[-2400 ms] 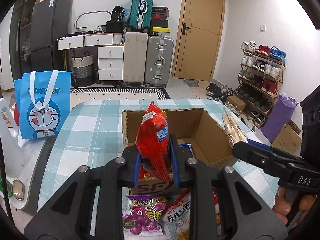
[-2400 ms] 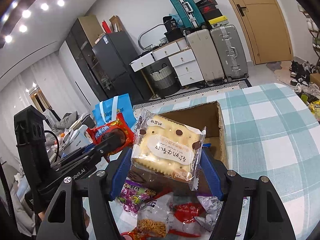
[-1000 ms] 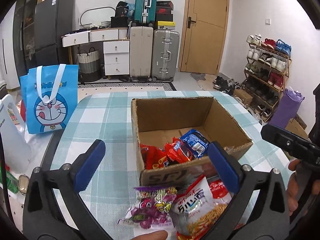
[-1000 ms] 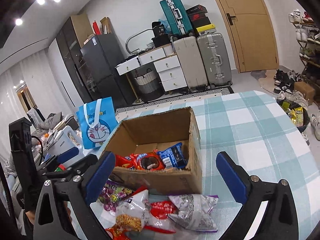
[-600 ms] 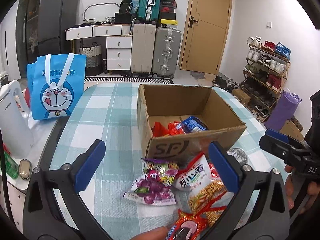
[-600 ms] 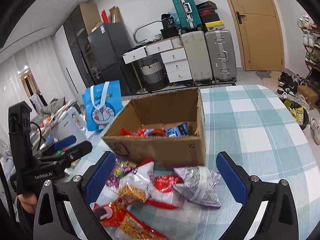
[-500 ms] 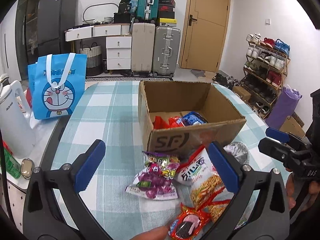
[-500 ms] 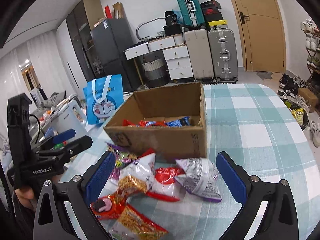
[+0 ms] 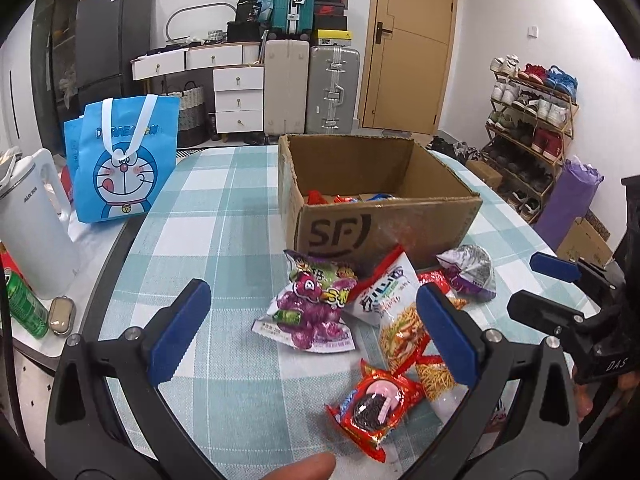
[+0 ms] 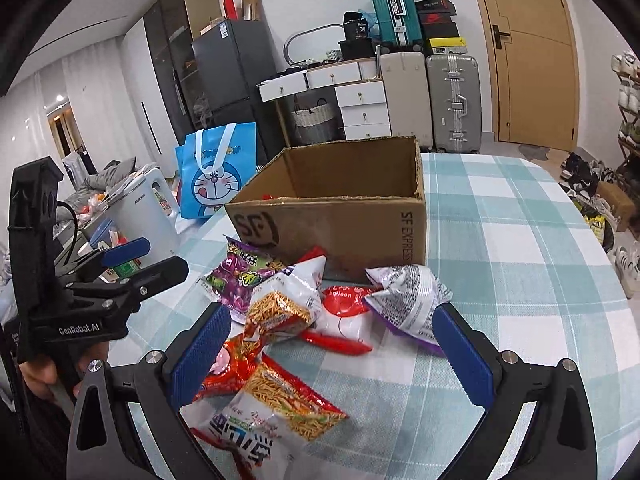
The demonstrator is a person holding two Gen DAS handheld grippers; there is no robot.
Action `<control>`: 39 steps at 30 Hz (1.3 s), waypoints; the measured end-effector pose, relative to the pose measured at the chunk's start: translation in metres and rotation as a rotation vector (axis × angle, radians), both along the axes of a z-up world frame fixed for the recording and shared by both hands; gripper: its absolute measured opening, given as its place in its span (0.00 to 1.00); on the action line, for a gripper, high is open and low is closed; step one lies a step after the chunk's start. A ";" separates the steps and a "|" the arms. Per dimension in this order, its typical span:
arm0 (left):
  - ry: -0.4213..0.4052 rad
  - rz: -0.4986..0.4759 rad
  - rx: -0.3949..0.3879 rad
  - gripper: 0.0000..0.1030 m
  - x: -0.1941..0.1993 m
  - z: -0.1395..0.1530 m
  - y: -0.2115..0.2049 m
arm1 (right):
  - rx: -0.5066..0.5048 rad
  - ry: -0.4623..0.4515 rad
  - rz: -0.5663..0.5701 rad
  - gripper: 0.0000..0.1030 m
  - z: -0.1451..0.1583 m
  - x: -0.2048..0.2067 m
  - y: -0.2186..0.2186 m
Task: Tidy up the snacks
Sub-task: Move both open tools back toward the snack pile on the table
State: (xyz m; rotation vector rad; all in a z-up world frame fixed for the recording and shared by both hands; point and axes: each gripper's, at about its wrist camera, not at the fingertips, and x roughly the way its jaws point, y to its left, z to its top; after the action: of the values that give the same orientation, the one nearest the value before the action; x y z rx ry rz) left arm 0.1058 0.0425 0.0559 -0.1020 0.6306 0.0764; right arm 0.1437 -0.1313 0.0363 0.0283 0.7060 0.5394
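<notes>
An open cardboard box (image 9: 384, 232) marked SF stands on the checked table, with a few snack packs inside. It also shows in the right wrist view (image 10: 332, 220). In front of it lie loose snacks: a purple candy bag (image 9: 308, 308), a noodle-snack bag (image 9: 394, 312), a red cookie pack (image 9: 374, 404) and a silver-purple bag (image 10: 404, 298). My left gripper (image 9: 312, 336) is open and empty above the purple bag. My right gripper (image 10: 330, 356) is open and empty above the snack pile.
A blue Doraemon bag (image 9: 122, 160) stands at the table's left edge beside a white kettle (image 9: 32, 220) and a green can (image 9: 24, 308). Suitcases, drawers and a door are behind; a shoe rack (image 9: 532, 128) is at the right.
Both grippers let go of their snacks into the box and opened, then pulled back and lower towards the loose snacks in front of the box.
</notes>
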 end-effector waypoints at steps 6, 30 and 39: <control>0.007 -0.014 0.043 1.00 -0.008 -0.004 -0.020 | 0.007 0.021 -0.012 0.99 -0.002 -0.003 -0.009; 0.099 -0.015 0.033 1.00 -0.023 -0.031 -0.027 | -0.073 0.162 0.090 0.99 -0.028 -0.006 0.009; 0.132 0.003 0.019 1.00 -0.029 -0.041 -0.022 | -0.090 0.277 0.145 0.99 -0.054 -0.007 0.030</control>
State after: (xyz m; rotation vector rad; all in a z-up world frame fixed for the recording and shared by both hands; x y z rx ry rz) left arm 0.0768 0.0203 0.0153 -0.0800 0.7614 0.0923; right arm 0.1370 -0.1011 -0.0172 -0.0333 1.0072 0.6487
